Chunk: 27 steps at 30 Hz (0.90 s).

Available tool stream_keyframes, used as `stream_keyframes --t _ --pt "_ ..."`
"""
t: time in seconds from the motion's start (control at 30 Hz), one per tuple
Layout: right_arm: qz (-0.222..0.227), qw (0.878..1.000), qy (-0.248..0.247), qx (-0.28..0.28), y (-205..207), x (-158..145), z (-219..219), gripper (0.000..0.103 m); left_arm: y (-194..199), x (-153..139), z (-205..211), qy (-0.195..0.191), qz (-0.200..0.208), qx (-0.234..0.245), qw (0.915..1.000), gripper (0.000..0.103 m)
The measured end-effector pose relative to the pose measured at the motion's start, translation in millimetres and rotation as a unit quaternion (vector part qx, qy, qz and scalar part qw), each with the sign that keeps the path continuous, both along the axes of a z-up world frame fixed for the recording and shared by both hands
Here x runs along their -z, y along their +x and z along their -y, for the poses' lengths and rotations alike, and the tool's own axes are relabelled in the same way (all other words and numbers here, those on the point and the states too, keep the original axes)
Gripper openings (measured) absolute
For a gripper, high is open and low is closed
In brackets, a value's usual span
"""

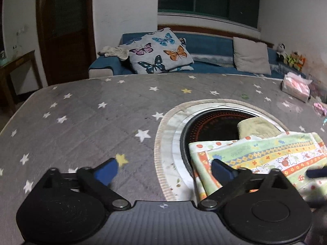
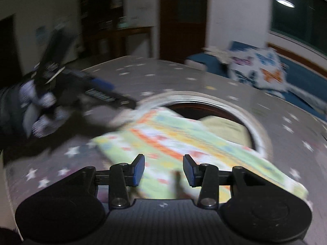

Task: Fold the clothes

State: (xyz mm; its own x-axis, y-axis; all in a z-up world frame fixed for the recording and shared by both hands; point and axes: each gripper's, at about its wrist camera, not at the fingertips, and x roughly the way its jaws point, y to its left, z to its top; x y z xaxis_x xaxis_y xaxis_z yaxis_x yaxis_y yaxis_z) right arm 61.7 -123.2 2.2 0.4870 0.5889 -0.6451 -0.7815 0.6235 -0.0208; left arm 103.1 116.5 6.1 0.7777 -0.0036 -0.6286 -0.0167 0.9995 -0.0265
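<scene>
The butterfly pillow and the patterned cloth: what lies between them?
In the left wrist view, between the pillow and the cloth lie starry tablecloth and the round dark opening, with a yellowish folded piece inside.

text: none legible | labels: none | numbers: none

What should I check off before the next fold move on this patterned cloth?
1. Left hand-held gripper open: ok, jaws wide apart.
2. Right hand-held gripper open: ok, nothing between its pads.
3. Patterned cloth lying flat: cannot tell; it looks folded already, but the right wrist view is blurred.
4. Cloth fully on the star-print table cover: not ok, it overhangs the round black opening.
5. Cloth free of other fabric: not ok, a beige folded piece lies partly under its far edge.
</scene>
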Motion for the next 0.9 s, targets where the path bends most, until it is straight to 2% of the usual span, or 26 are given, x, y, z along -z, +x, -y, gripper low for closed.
stream_keyframes --t 0.17,0.33,0.43,0.53,0.67,0.77,0.87,0.9 --pt "0.023 0.997 -0.035 -0.065 -19.5 11.6 -48.9 0.042 -12.0 -1.6 -11.0 -0.019 0.003 -0.01 0.9998 0.103" --pt "0.055 0.992 -0.07 -0.091 -28.4 23.6 -82.0 0.041 -17.5 -1.7 -18.1 -0.059 -0.003 -0.014 0.9981 0.103" --pt "0.056 0.992 -0.081 -0.084 -25.1 29.8 -91.0 0.034 -18.5 -1.8 -18.6 -0.089 -0.01 -0.014 0.9959 0.103" --pt "0.047 0.994 -0.07 -0.077 -22.2 26.4 -87.9 0.021 -18.1 -1.5 -14.8 -0.113 -0.014 -0.009 0.9934 0.103" --pt "0.031 0.998 -0.024 -0.053 -16.5 8.5 -72.5 0.014 -13.0 1.9 -12.9 -0.164 -0.039 -0.021 0.9854 0.103" --pt "0.021 0.999 0.006 -0.035 -12.3 -4.7 -58.3 0.013 -7.9 4.7 -13.6 -0.219 -0.059 -0.027 0.9736 0.103" --pt "0.017 0.999 0.023 -0.029 -11.9 -11.2 -47.4 0.012 -3.6 5.6 -7.3 -0.258 -0.072 -0.021 0.9633 0.097" --pt "0.016 0.999 0.027 -0.029 -12.4 -12.1 -45.0 0.012 -1.9 6.1 -4.7 -0.268 -0.077 -0.018 0.9602 0.091"
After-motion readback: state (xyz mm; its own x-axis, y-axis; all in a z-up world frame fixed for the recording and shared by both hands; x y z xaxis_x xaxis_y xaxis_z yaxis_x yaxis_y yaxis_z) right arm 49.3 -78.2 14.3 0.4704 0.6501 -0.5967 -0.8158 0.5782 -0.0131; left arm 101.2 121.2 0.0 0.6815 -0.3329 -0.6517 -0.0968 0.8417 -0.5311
